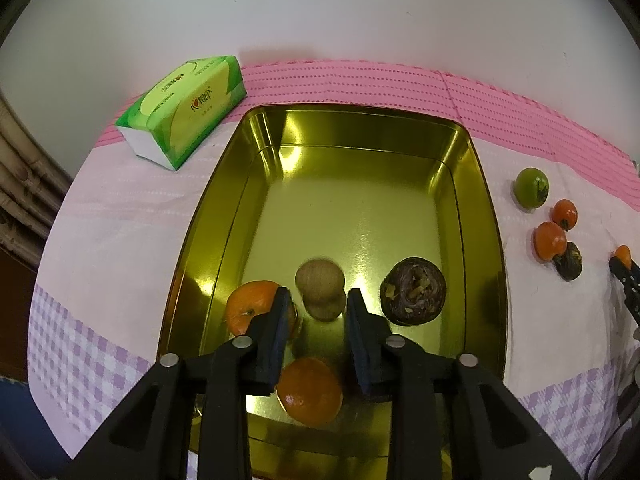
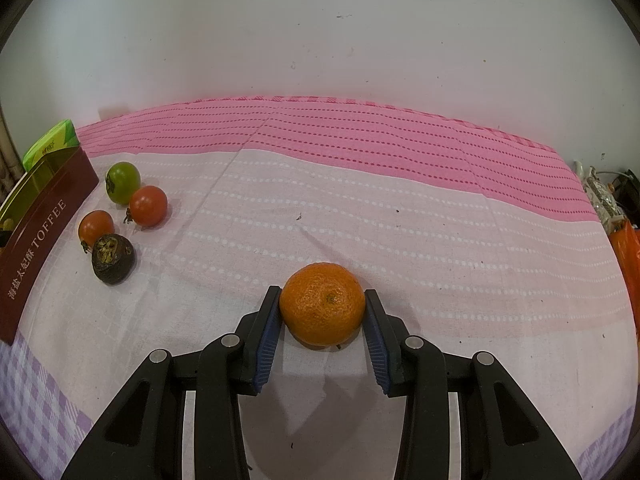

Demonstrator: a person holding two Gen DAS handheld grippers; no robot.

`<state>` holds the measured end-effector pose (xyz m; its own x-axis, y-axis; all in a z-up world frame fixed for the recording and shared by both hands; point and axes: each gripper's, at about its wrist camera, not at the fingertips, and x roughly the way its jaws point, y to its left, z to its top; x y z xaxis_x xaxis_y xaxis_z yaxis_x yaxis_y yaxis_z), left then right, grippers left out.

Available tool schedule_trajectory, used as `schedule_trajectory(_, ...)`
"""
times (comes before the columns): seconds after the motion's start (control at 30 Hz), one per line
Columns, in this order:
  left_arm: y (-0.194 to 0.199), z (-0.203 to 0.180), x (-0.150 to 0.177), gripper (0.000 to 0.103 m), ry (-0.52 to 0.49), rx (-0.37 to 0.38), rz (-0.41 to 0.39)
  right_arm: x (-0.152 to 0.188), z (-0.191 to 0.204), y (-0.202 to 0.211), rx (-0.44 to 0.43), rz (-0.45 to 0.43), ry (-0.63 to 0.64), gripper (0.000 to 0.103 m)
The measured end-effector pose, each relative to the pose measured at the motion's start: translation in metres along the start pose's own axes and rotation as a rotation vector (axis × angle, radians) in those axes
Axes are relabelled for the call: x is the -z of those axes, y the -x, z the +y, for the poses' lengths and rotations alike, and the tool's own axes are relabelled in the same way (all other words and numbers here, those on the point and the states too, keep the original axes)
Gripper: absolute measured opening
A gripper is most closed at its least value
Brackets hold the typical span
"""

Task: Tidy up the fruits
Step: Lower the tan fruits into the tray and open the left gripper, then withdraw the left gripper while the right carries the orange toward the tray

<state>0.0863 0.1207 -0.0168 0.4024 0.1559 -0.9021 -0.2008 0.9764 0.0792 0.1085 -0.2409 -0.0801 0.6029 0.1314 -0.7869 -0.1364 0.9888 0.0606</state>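
Gripping a mandarin point(image 2: 322, 304) on the bench cloth point(image 2: 360, 220), right claw point(image 2: 322, 312) pads touch both sides; peel bright orange, pitted. Left claw point(image 1: 318, 312) approx half open over gold tin point(image 1: 486, 216), holding nothing, brown fruit point(image 1: 320, 280) w/ blurred edges just below.

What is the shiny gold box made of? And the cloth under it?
The gold box looks like thin metal, polished: its floor mirrors the light and the fruit. The tablecloth looks like woven fabric, matte, with stitched dotted rows and soft creases.
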Motion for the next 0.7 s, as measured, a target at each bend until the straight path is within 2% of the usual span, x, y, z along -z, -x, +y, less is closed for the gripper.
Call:
schedule_trajectory(0.4,0.033,0.017,0.007,0.04,0.022,0.024,-0.053,0.0,-0.002,0.0,-0.003,0.0,-0.002,0.041)
schedule_trajectory(0.7,0.056,0.04,0.022,0.051,0.036,-0.007,-0.103,0.0,-0.002,0.0,-0.004,0.0,-0.003,0.041)
